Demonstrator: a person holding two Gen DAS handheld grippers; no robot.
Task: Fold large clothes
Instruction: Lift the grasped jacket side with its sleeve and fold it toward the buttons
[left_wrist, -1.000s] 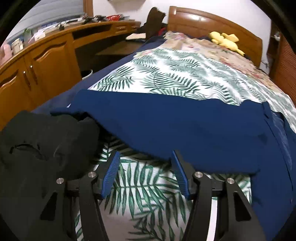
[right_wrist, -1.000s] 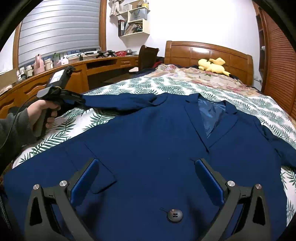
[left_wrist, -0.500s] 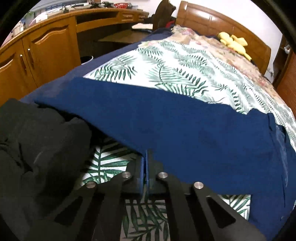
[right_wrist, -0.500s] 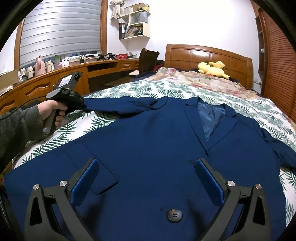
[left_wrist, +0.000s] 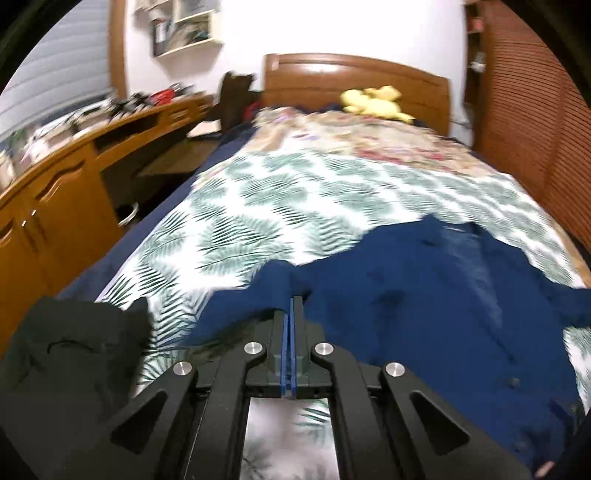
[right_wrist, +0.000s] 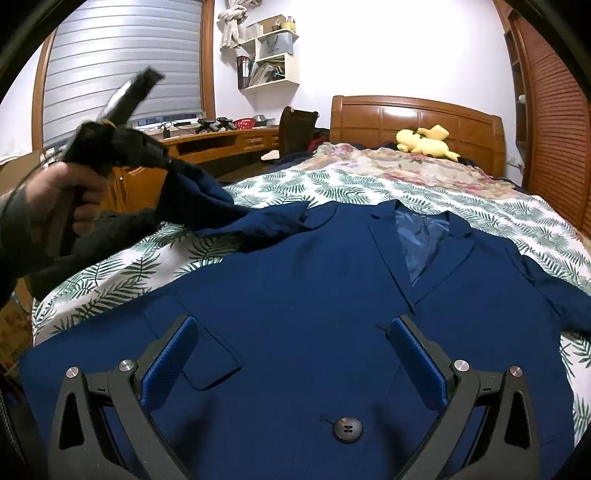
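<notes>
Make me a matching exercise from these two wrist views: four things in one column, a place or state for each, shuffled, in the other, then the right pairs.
Things
1. left tongs
2. right tongs
3. yellow plush toy
4. black button

Places or states
A. at the head of the bed, by the wooden headboard
B. open above the front of the blue jacket
C. shut on the jacket sleeve, lifted off the bed
D. on the jacket front, near the hem

Pairs: 1-C, 2-B, 3-A, 4-D
</notes>
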